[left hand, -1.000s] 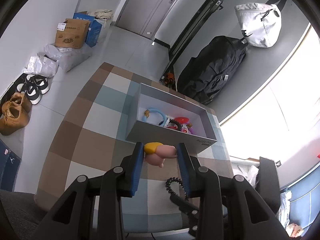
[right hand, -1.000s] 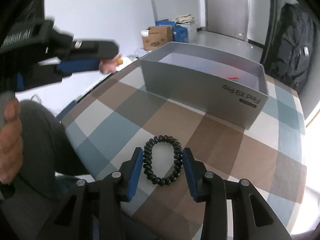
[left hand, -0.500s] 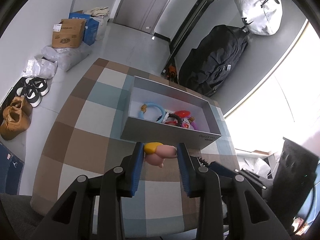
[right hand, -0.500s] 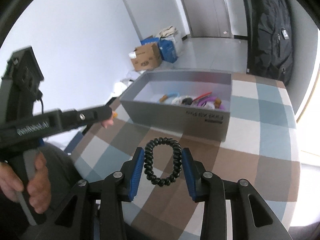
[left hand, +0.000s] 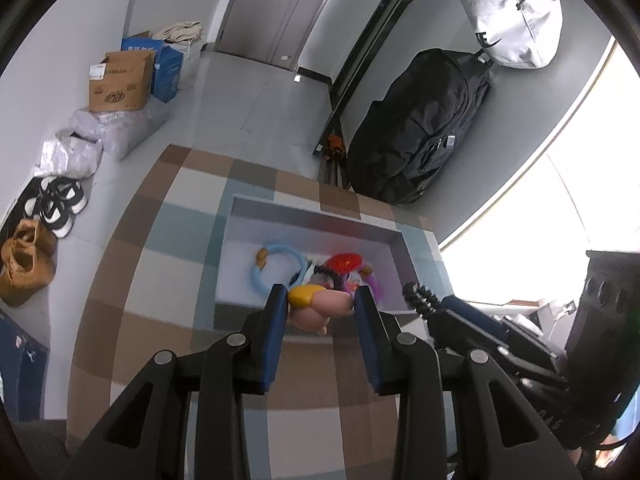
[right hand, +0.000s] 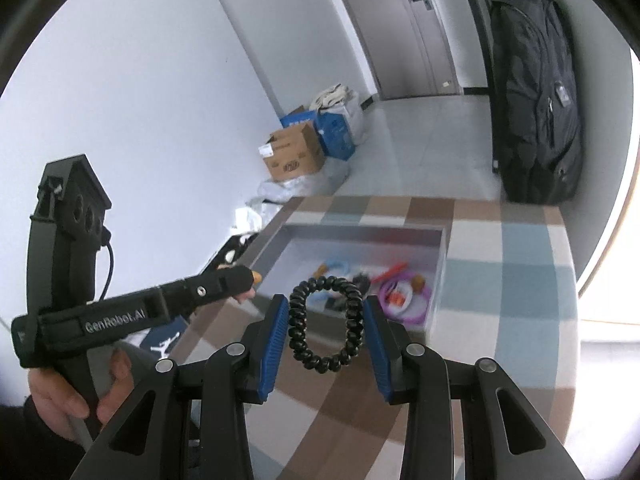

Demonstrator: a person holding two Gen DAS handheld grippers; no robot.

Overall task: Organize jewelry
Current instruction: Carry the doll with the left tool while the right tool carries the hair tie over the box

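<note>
Two fingers pairs over checked cloth [left hand: 168, 272], clamping pink toy [left hand: 316, 312], black coil [right hand: 326, 324].

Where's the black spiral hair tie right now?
In the right wrist view, the black spiral hair tie is clamped in the right claw, lifted off the checked tablecloth just short of the grey box.

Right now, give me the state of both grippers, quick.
Left gripper: closed on a pink and yellow trinket.
Right gripper: closed on a black coil hair tie.
</note>
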